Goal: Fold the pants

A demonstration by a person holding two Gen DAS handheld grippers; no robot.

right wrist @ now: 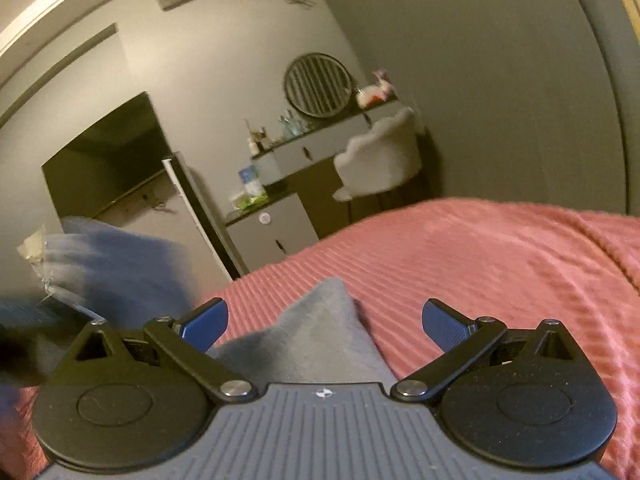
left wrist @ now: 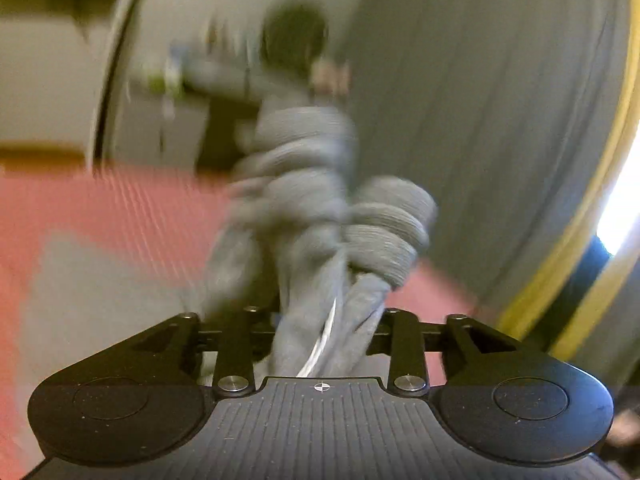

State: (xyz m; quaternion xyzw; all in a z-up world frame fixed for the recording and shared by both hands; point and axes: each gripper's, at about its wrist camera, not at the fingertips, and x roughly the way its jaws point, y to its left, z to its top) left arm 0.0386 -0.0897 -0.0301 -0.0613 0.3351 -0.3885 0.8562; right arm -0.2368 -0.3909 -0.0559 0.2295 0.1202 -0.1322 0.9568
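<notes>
The grey pants hang bunched and twisted in front of my left gripper, ribbed cuffs or waistband rolled at the far end, a white cord running through. The cloth fills the gap between the left jaws and hides the fingertips; the gripper is shut on it, lifted off the pink bedspread. The view is blurred by motion. My right gripper stands open, blue pads wide apart. A grey corner of the pants lies on the bedspread under and between the pads, not pinched. More blurred grey cloth with a tag rises at the left.
Beyond the bed's edge stand a small fridge, a dresser with a round mirror and bottles, and a white chair. A dark TV hangs on the grey wall. A grey wall with yellow trim is at the right.
</notes>
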